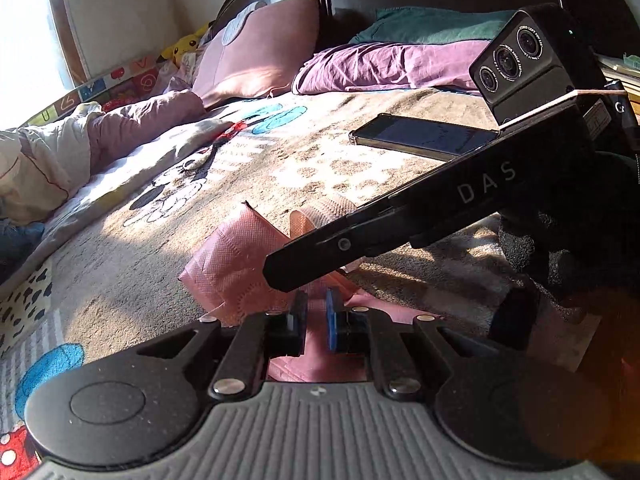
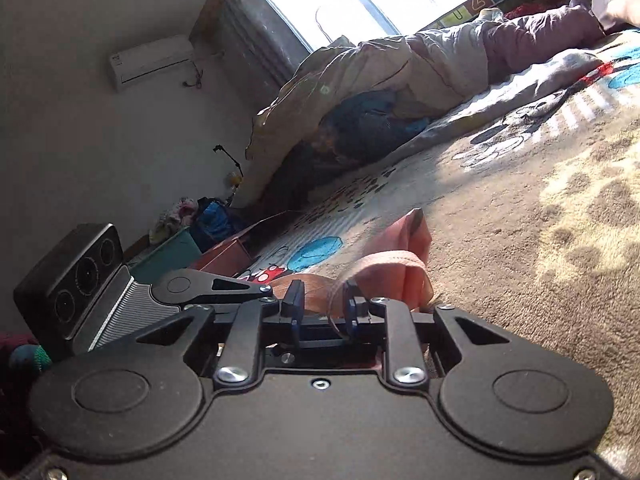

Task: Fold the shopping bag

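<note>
The pink non-woven shopping bag (image 1: 236, 256) lies crumpled on the plush blanket (image 1: 120, 272) of a bed. My left gripper (image 1: 316, 314) is low over its near edge, pads closed on a fold of the pink fabric. From the right, my right gripper (image 1: 280, 274) reaches in edge-on over the same bunch. In the right wrist view the bag (image 2: 404, 248) stands bunched just ahead of the right gripper (image 2: 324, 304), whose jaws stand apart. A pink handle strap (image 2: 384, 258) loops past the right finger (image 2: 352, 304) without being pinched.
A dark phone (image 1: 420, 140) lies on the blanket behind the bag. Pillows (image 1: 260, 52) and a rumpled duvet (image 1: 60, 152) line the bed's far side. Off the bed's edge, boxes and clutter (image 2: 208, 240) sit on the floor below a wall air conditioner (image 2: 150, 62).
</note>
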The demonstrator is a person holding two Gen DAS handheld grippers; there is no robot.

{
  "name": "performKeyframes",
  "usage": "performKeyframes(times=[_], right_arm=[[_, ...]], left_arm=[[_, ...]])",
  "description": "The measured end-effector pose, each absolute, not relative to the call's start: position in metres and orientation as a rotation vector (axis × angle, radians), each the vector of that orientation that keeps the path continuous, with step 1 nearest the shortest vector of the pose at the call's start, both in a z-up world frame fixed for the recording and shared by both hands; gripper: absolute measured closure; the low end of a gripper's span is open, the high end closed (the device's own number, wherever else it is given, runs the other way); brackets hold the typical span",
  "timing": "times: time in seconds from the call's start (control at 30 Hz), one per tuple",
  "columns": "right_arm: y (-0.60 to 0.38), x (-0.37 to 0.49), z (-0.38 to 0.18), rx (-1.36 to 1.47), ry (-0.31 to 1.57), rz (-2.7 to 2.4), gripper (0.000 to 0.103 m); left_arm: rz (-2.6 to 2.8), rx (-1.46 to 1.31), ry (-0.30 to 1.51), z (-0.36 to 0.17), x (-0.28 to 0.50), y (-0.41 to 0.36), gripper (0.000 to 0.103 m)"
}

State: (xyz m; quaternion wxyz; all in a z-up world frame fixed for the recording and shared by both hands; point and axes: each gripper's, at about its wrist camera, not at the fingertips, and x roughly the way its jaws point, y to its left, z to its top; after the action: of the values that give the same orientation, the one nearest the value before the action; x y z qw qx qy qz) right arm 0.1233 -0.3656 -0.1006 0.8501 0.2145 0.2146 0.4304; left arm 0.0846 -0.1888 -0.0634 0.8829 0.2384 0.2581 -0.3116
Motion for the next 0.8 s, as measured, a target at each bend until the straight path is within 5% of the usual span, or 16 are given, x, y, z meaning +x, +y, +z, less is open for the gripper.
performKeyframes(times=[0.13,0.23,0.3,0.57,0.8], right_arm=[[-0.376,0.121,-0.088,0.380,0.425,0.905,0.062],[-0.377,0.120,-0.087,0.355,0.430,0.929,0.062],[-0.376,0.121,-0.088,0.393,0.447,0.990,0.075],[-0.379,0.109,-0.078,0.214,0.458,0.964,0.060],[-0.398,0.101,-0.071,0.127,0.431,0.898,0.059]], left_arm=[[-0.665,0.480,0.539,-0.063,0.086,-0.184,0.095],[-0.662,0.483,0.539,-0.065,0.086,-0.185,0.095],[-0.659,0.504,0.538,-0.065,0.086,-0.188,0.095],[-0.671,0.493,0.536,-0.066,0.087,-0.185,0.095],[-0.694,0.479,0.528,-0.067,0.088,-0.180,0.095]])
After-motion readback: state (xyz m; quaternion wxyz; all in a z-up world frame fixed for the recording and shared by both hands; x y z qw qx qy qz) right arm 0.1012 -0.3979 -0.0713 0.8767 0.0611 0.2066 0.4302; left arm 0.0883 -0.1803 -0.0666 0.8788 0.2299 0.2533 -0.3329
